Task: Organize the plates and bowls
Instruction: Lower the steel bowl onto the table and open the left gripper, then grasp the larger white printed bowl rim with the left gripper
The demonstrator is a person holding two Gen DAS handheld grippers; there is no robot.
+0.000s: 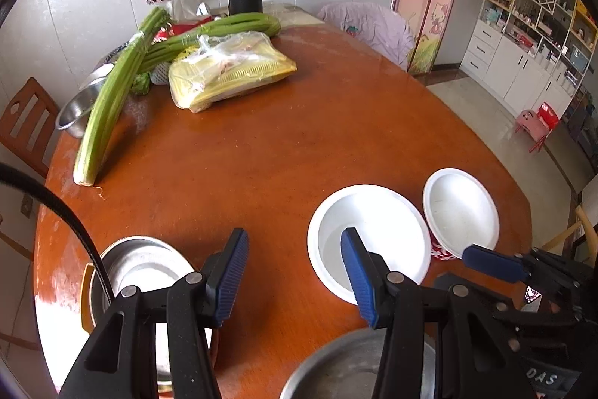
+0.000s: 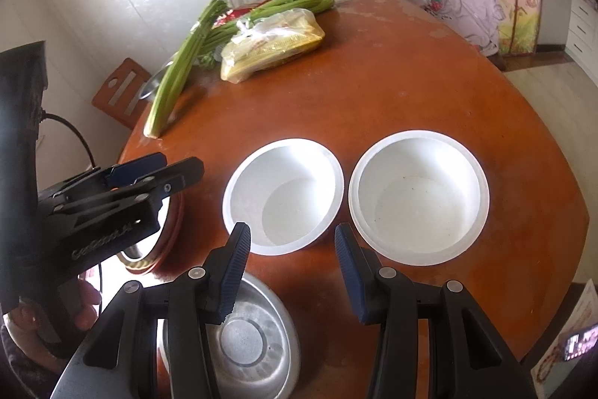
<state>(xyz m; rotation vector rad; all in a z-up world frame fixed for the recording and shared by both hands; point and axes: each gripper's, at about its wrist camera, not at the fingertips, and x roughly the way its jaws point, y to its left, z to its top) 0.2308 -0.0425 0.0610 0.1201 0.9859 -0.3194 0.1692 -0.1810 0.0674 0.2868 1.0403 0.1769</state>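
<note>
At the far left a steel dish (image 1: 144,268) sits on an orange-rimmed plate (image 1: 86,298) near the table (image 1: 284,137) edge, under the left gripper (image 1: 295,272), whose blue pads stand wide apart and hold nothing. Just right of it, close to the near edge, lies a steel bowl (image 2: 248,335). Beyond that stand two white bowls side by side, rims almost touching: the left white bowl (image 2: 283,196) and the right white bowl (image 2: 418,197). The right gripper (image 2: 291,268) hangs over the gap between the steel bowl and the left white bowl, jaws also wide and empty.

The step in hand looks like a first pick, most likely nesting one white bowl into the other. To do it well, I would bring one pad inside the wall and the other outside, at the near rim, and close squarely so the smooth rim does not slip. Lift straight up before moving sideways, since the neighbouring rim is so close it could be knocked. The celery (image 1: 108,111) and the yellow bag (image 1: 228,70) lie well apart, out of the way
</note>
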